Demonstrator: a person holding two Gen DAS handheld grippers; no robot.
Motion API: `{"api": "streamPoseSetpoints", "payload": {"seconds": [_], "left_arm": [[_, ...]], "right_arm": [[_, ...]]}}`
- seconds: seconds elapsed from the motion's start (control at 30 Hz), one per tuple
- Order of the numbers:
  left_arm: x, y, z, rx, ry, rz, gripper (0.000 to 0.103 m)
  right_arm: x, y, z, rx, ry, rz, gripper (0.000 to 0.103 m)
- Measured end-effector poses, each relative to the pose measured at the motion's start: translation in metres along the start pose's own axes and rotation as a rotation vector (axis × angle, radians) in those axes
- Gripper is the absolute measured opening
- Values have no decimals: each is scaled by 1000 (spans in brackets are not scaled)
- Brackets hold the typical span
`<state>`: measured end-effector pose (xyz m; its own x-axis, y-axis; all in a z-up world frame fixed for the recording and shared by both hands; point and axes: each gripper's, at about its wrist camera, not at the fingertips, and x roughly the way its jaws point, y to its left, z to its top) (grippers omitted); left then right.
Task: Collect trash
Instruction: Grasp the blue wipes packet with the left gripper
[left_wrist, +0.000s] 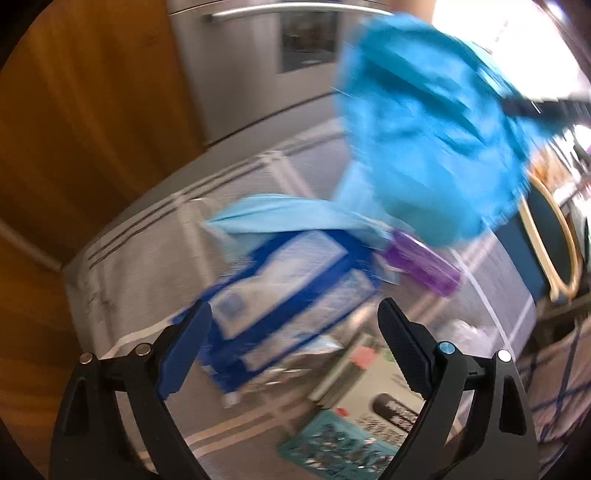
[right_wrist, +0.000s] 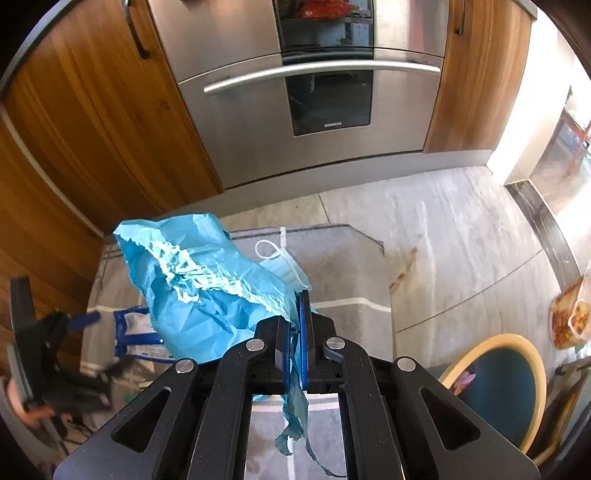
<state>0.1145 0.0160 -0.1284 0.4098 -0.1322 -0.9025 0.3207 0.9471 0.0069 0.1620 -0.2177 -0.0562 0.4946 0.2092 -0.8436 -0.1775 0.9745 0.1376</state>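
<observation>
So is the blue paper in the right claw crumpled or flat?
Crumpled. The blue paper shows creases, a ragged torn edge, and hangs bunched from the shut right claw.

Left gripper (left_wrist: 293, 314): jaws apart, nothing between them.
Blue crumpled paper (left_wrist: 436, 147) upper right; blue-white packet (left_wrist: 291, 280) at frame centre, blurred.

oven (right_wrist: 325, 99): steel, far centre, between wooden cabinets (right_wrist: 85, 140)
chair (right_wrist: 502, 384): teal seat, near right
rug (right_wrist: 354, 280): grey, centre floor

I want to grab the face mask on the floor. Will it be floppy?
Probably floppy: the face mask lies flat and creased on the rug, its ear loop curling loosely. It looks thin, so likely very light, and might slip from a poor pinch.
</observation>
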Motion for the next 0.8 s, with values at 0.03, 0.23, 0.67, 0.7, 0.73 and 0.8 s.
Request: {"api": "streamPoseSetpoints", "payload": {"seconds": [0.03, 0.23, 0.67, 0.7, 0.73, 0.8], "left_arm": [[3, -8, -1, 20, 2, -9, 90], [35, -49, -8, 151, 55, 43, 90], [74, -49, -7, 217, 59, 196, 77], [76, -51, -7, 231, 48, 201, 71], [76, -52, -7, 237, 45, 207, 65], [72, -55, -8, 250, 48, 212, 50]], "right_arm": [[0, -2, 1, 9, -3, 1, 5], [0, -9, 0, 40, -2, 12, 5], [7, -6, -2, 11, 24, 36, 5], [7, -6, -2, 11, 26, 38, 5], [8, -5, -1, 11, 28, 39, 5], [9, -5, -2, 7, 30, 38, 5]]}}
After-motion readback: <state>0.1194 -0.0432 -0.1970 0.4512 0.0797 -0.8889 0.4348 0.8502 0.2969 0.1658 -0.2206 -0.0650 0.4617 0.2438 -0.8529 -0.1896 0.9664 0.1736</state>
